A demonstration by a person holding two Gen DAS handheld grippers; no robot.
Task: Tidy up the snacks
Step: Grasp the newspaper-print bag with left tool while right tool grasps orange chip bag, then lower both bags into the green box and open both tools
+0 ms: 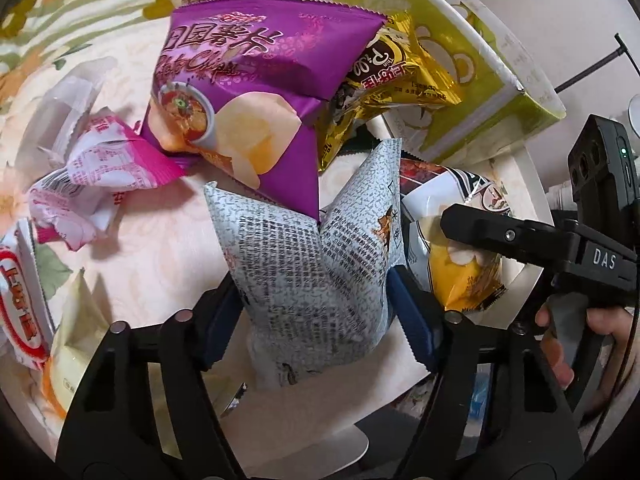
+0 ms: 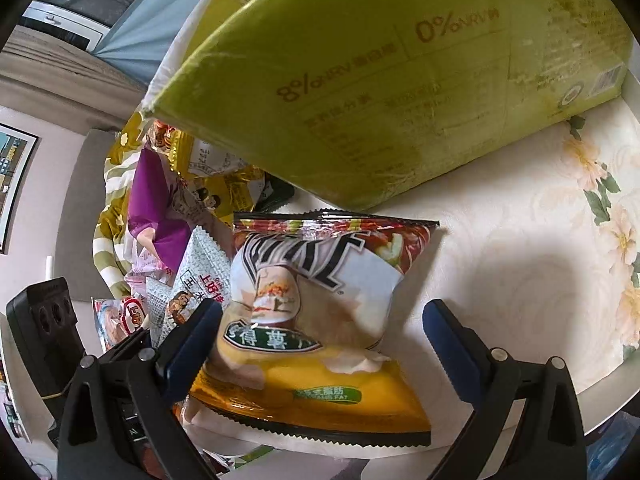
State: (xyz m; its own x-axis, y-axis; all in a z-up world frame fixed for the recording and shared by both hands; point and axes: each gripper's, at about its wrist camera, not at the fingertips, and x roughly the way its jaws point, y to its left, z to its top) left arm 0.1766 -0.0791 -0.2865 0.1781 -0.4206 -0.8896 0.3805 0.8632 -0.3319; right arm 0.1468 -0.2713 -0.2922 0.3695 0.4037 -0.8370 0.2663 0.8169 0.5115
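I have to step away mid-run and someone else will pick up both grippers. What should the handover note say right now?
Left gripper: shut on the grey printed snack bag, pinched at its lower part.
Right gripper: open, its fingers on either side of the white-and-yellow chip bag, which lies flat on the table; not gripped yet.
Nearby: purple chip bag, gold bag, pink wrappers, all loose beside the green box.
Done: nothing visibly sorted so far.
Left: place the grey bag, grasp the chip bag, then tidy the remaining loose packets.
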